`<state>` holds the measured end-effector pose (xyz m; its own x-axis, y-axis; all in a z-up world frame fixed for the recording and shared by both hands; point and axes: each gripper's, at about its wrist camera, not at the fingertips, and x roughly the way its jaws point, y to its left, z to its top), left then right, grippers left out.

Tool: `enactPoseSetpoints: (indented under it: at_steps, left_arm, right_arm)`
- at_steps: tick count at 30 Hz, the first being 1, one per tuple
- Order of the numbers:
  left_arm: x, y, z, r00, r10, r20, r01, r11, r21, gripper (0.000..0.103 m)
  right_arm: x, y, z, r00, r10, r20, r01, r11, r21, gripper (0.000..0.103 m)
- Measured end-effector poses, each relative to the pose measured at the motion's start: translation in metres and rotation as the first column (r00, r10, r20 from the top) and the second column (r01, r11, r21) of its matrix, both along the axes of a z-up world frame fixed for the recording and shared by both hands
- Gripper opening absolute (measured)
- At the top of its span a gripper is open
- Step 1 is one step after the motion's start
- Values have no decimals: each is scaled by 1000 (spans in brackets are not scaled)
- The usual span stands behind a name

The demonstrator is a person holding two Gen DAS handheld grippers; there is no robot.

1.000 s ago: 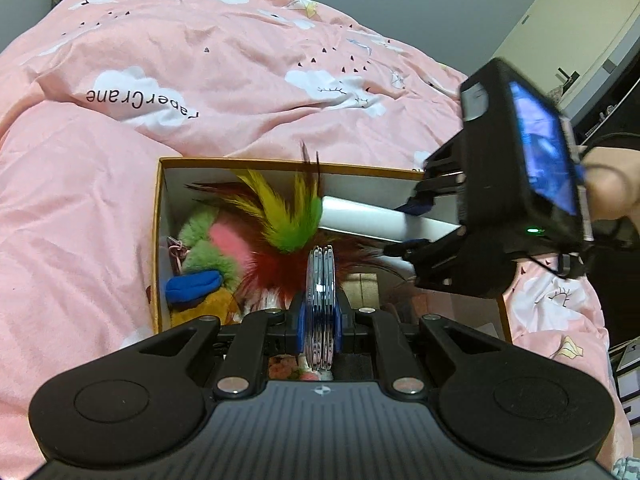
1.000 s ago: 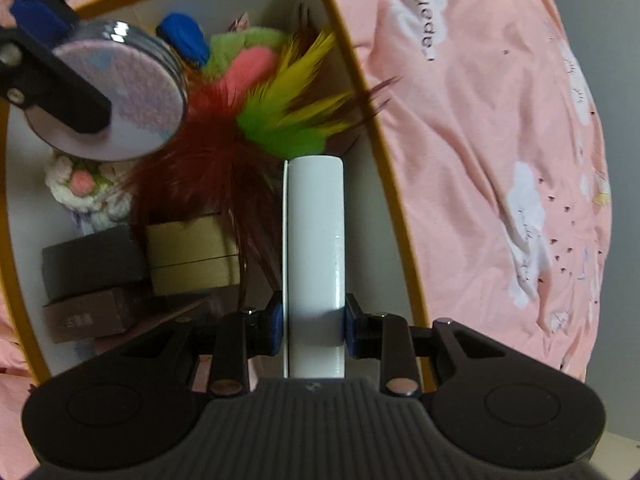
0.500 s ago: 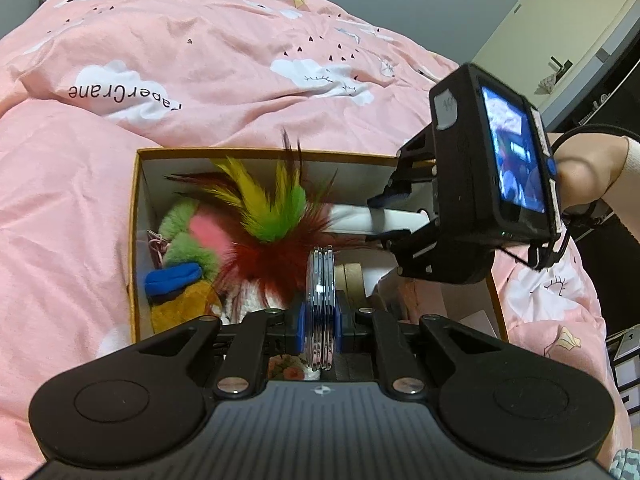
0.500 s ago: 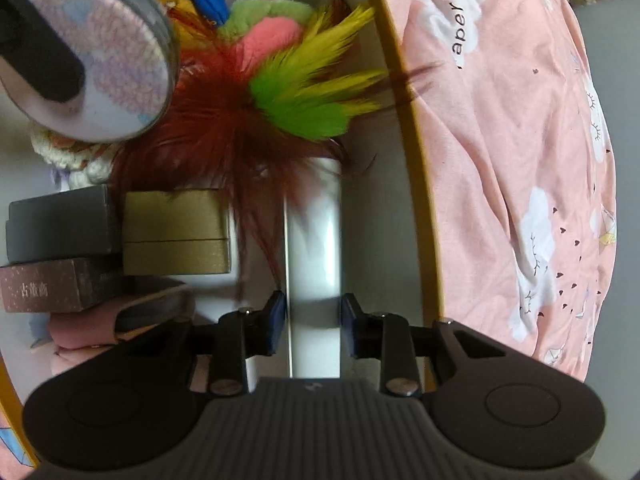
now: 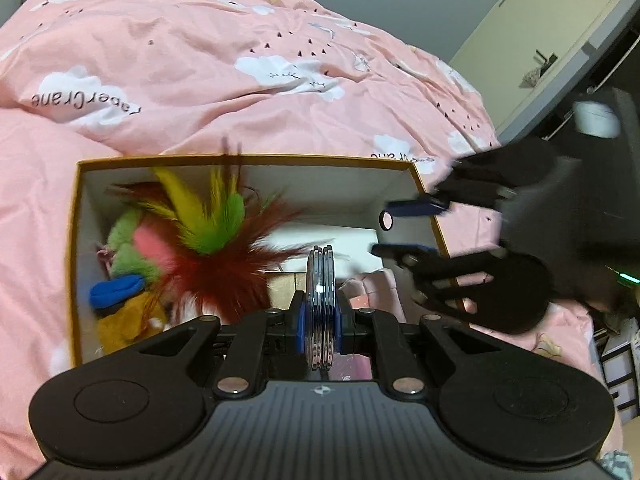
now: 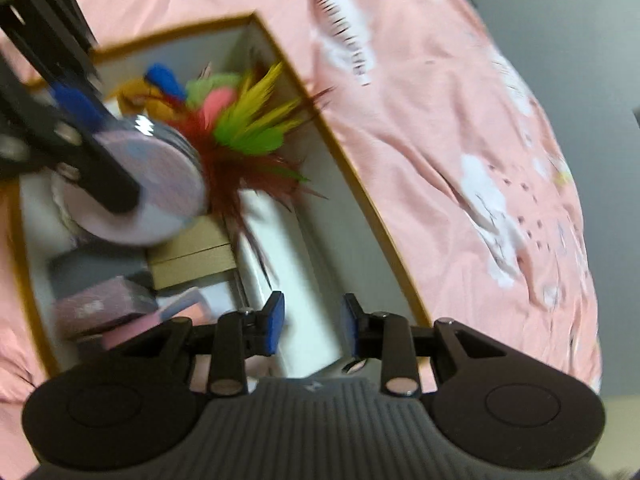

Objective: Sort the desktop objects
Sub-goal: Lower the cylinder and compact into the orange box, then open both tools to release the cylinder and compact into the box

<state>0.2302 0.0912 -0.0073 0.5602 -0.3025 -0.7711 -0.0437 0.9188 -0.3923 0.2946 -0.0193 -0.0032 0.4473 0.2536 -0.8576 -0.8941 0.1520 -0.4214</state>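
Note:
An open gold-rimmed box (image 5: 248, 158) lies on the pink bed; it also shows in the right wrist view (image 6: 360, 196). My left gripper (image 5: 320, 318) is shut on a round compact (image 5: 320, 304), held on edge above the box; its pink face shows in the right wrist view (image 6: 148, 192). My right gripper (image 6: 312, 324) is open and empty above the box's right side, over a long white box (image 6: 288, 276) that lies inside along the wall. The right gripper also shows in the left wrist view (image 5: 408, 232).
Inside the box are a feather toy (image 5: 216, 240), plush toys (image 5: 124, 276), a tan box (image 6: 192, 256), a dark box (image 6: 100, 308) and pink items. The pink cloud-print bedding (image 5: 240, 72) surrounds the box. A door (image 5: 560, 28) stands at the far right.
My right gripper has opened, let go of the long white box in the box, and pulled back to the right. My left gripper still holds the compact.

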Motion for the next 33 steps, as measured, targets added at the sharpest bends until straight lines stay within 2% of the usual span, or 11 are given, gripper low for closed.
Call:
enactPoseSetpoints:
  at_steps: [2,6,12,14,17,22,27,30,33]
  left_arm:
    - [5,-8,-2,1000,-9,-3,9,1000,26,15]
    - [13,-16,-7,1000,-13,-16,14,999,29,15]
    - [25,-26,-14,999,-6,-34,8,998,64,15]
    - [26,-30,-17,999,-9,-45,13,996,85,15]
    - [26,-38,-16,999,-10,-40,15,994,106,15]
    - [30,-42,-16,999,-4,-46,8,997,76,15]
    - [28,-45,-12,999,24,-22,-20,983,182,15]
    - [31,-44,-15,998,14,-56,-5,988,153,15]
    - [30,-50,-22,998,10,-66,1,985,171,15]
  right_arm:
    - [-10,-19,9,998,-54,-8,55,996,76,33]
    - [-28,-52,20,988,-149,-30,152,970,189,37]
    - [-36,-96,29,964,-243,-103,264,902,341,41]
    - [-41,-97,20,961,-250,-114,275,886,375,42]
    - [-44,-98,15,959,-247,-138,283,870,404,42]
    - [-43,-104,10,949,-267,-166,313,846,431,43]
    - [-42,-110,7,942,-272,-195,333,826,454,43]
    - [-43,-115,6,939,-275,-208,342,820,460,43]
    - [-41,-118,4,933,-283,-221,356,810,466,43]
